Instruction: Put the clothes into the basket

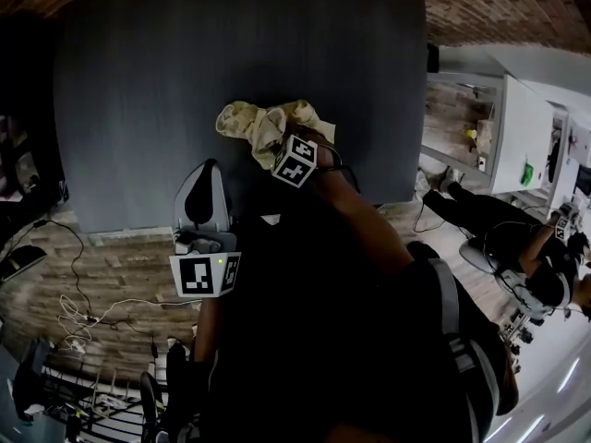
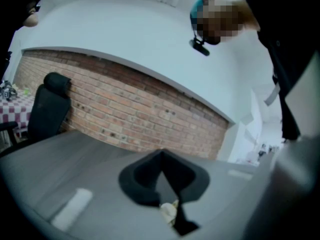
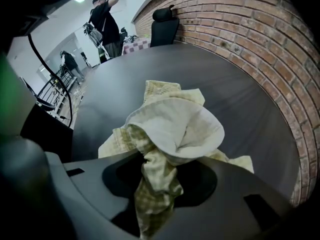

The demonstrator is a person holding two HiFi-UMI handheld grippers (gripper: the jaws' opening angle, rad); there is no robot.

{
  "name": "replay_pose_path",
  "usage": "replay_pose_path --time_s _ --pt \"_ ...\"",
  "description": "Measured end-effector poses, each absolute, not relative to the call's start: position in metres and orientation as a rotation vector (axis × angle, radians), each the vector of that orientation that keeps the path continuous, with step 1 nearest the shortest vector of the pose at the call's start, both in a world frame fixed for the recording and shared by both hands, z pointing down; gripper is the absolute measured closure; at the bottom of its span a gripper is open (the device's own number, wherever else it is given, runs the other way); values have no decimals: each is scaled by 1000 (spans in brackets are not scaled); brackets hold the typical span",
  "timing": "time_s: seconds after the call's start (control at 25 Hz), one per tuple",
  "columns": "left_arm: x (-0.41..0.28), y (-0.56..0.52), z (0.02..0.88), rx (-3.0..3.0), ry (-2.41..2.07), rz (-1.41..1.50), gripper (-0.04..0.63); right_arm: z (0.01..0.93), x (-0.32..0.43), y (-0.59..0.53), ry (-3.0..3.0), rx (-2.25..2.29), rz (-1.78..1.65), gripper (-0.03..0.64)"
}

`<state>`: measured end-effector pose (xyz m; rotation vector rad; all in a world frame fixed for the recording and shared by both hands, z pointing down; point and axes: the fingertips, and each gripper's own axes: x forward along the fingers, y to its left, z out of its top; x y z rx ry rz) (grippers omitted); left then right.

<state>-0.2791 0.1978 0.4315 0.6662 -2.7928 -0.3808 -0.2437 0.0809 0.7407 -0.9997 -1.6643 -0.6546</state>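
A crumpled pale yellow checked cloth [image 1: 263, 120] lies on the dark grey table [image 1: 138, 100], near its front edge. My right gripper [image 1: 280, 148] points steeply down onto the cloth. In the right gripper view a bunched fold of the cloth [image 3: 175, 124] is pinched between the jaws of my right gripper [image 3: 157, 171] and hangs down through them. My left gripper [image 1: 205, 192] hovers over the table's front edge, left of the cloth, with its jaws meeting at the tip. In the left gripper view my left gripper [image 2: 160, 153] holds nothing. No basket is in view.
Cables [image 1: 74, 312] trail over the brick-pattern floor in front of the table. A seated person [image 1: 517, 247] and a white cabinet [image 1: 489, 127] are at the right. A black chair [image 3: 164, 26] stands at the table's far end, with people [image 3: 106, 24] beyond it.
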Motion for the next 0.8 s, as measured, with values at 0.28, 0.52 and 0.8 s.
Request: replay_pose_path --time_s 0.28,0.52,0.8 --pt "-264 202 428 677 -2801 -377 591 729 -232 82 -1714 -991 -626 460" --pt "-250 195 421 705 -2808 -369 591 711 -221 78 -1796 -965 -579 462" --pt "-239 183 412 790 -2815 -340 591 682 -225 74 -1950 -919 -510 462"
